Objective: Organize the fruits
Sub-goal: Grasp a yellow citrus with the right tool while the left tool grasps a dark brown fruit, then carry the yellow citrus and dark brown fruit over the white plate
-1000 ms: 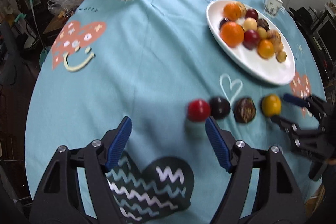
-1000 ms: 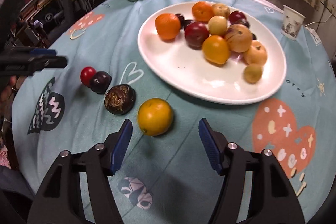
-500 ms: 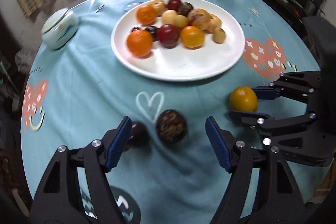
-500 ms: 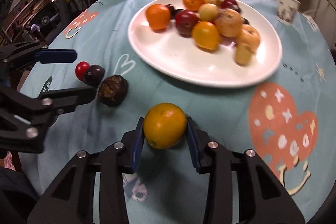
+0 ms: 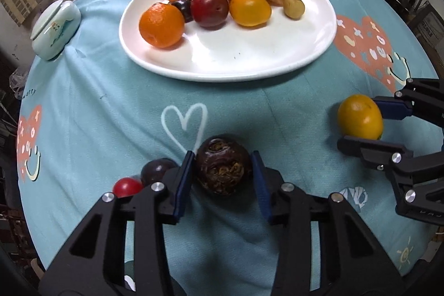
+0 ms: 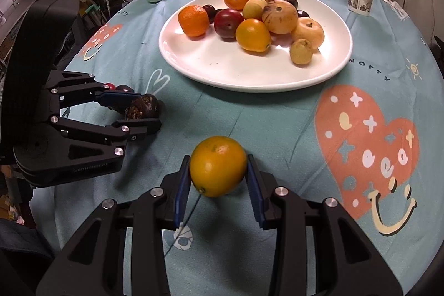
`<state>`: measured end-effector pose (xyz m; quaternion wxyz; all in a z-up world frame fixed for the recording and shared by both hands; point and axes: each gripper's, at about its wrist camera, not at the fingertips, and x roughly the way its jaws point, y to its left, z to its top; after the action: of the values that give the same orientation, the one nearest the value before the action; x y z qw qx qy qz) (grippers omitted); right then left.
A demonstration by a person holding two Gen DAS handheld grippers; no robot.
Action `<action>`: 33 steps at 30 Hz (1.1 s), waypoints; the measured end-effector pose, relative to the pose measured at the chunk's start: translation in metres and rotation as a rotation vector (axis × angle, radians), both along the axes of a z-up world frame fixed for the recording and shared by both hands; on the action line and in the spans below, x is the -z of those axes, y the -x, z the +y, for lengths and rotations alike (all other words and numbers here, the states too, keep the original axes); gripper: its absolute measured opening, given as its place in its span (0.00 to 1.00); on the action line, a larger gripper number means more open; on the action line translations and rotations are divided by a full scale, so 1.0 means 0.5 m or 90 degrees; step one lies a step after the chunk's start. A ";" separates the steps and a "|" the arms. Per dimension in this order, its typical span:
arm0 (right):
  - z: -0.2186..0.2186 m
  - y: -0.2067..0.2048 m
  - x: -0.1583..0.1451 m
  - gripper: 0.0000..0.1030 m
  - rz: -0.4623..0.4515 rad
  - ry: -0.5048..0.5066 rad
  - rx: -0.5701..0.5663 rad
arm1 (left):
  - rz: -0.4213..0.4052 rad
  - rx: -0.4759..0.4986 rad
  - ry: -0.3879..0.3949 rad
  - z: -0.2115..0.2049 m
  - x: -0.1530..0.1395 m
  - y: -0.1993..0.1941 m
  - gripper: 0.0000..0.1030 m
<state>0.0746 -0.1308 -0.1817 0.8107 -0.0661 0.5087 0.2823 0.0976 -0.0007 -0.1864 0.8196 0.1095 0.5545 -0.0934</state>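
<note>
**Both grippers pinching loose fruit beside the plate**

The left gripper (image 5: 222, 171) has its blue pads pressed against the flanks of a dark wrinkled fruit (image 5: 223, 167), which sits on the tabletop (image 5: 111, 101) near the front edge. The right gripper (image 6: 217, 174) pinches a smooth yellow-orange fruit (image 6: 217, 165) in the same way, low over the cloth; whether it rests on the cloth or hangs just above it, I cannot tell.

Just left of the left gripper lie a dark plum (image 5: 156, 169) and a small red fruit (image 5: 127, 186), touching each other and crowding the outer side of the left finger. Any sideways swing on lifting could knock them rolling toward the edge.

Both held fruits are round, and the yellow-orange one has a glossy skin, so a light squeeze may let it spin or slip out; the wrinkled one looks rough and should grip better.

Beyond stands the glazed white plate (image 5: 277, 57), shallow and oval, its far half heaped with oranges, plums and pale speckled fruit. Its near half is bare, but a fruit dropped there could roll or unsettle the heap. The teal cloth is soft and printed.
</note>
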 end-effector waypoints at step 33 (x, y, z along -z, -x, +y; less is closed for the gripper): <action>0.005 0.143 -0.017 0.37 0.007 -0.009 -0.005 | -0.024 -0.120 0.113 0.144 -0.093 0.176 0.40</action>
<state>0.0029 -0.1284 -0.1732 0.8073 -0.0609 0.5108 0.2892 0.0096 0.0711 -0.1400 0.8414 -0.0141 0.5367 -0.0624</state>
